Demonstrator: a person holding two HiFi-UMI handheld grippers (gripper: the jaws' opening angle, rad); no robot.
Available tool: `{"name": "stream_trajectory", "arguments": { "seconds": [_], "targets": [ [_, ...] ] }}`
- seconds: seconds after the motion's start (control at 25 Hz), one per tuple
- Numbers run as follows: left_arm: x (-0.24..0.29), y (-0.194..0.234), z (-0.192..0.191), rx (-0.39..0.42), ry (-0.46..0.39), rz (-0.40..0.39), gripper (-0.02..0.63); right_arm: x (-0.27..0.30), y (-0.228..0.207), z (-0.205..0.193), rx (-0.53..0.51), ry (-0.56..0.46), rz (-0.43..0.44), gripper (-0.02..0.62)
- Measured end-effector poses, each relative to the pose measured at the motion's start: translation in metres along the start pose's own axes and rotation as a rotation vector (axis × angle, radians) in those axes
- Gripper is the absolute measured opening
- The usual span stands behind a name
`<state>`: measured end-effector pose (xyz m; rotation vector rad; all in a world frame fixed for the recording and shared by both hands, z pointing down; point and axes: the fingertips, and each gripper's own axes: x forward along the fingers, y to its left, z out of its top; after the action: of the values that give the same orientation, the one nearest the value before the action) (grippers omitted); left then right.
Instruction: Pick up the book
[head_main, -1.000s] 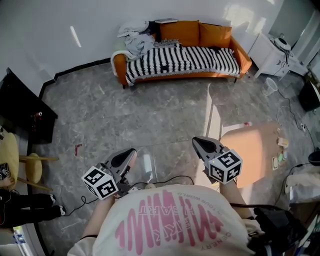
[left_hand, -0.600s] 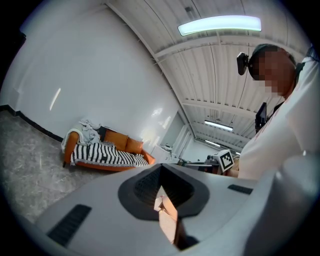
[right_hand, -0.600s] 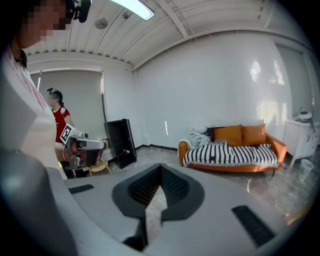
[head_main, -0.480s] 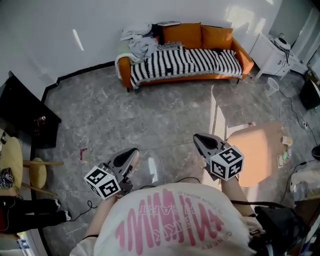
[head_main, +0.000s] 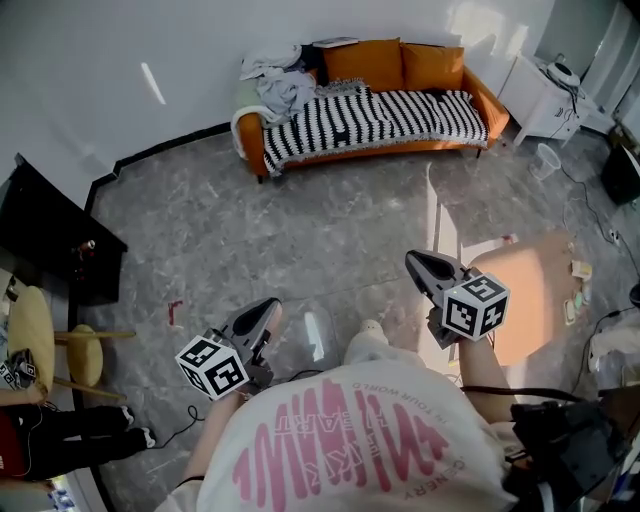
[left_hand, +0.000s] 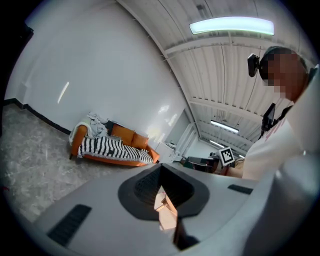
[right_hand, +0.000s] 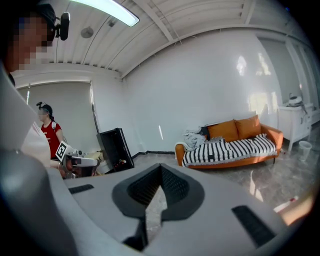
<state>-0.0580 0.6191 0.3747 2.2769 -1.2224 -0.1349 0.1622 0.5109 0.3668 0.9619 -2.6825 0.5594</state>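
Note:
A thin flat thing that may be the book (head_main: 335, 42) lies on the back of the orange sofa (head_main: 480, 100) far across the room. My left gripper (head_main: 268, 308) is held out over the grey stone floor, shut and empty, pointing at the sofa. My right gripper (head_main: 415, 262) is also shut with nothing in it, held a little further forward. In the left gripper view the jaws of the left gripper (left_hand: 161, 167) meet at the tips, with the sofa (left_hand: 112, 147) small beyond. The right gripper (right_hand: 161, 170) faces the sofa (right_hand: 230, 145) too.
A striped blanket (head_main: 380, 115) and a heap of clothes (head_main: 275, 85) cover the sofa. A black cabinet (head_main: 50, 235) stands left, a white cabinet (head_main: 545, 95) and plastic cup (head_main: 545, 160) right. A cable (head_main: 330, 370) trails near my feet. Another person (right_hand: 47, 132) stands at the left.
Both grippers have drifted a little to the right in the head view, the right one more. Their jaws stay shut. The sofa is still far off.

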Motion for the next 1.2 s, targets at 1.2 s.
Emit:
{"name": "stream_trajectory", "arguments": {
  "seconds": [1.2],
  "targets": [
    [0.157,0.134,0.089,-0.069,0.041,0.068,0.006,0.19,-0.126,0.081,0.005,0.146,0.11,0.008]
  ]
}}
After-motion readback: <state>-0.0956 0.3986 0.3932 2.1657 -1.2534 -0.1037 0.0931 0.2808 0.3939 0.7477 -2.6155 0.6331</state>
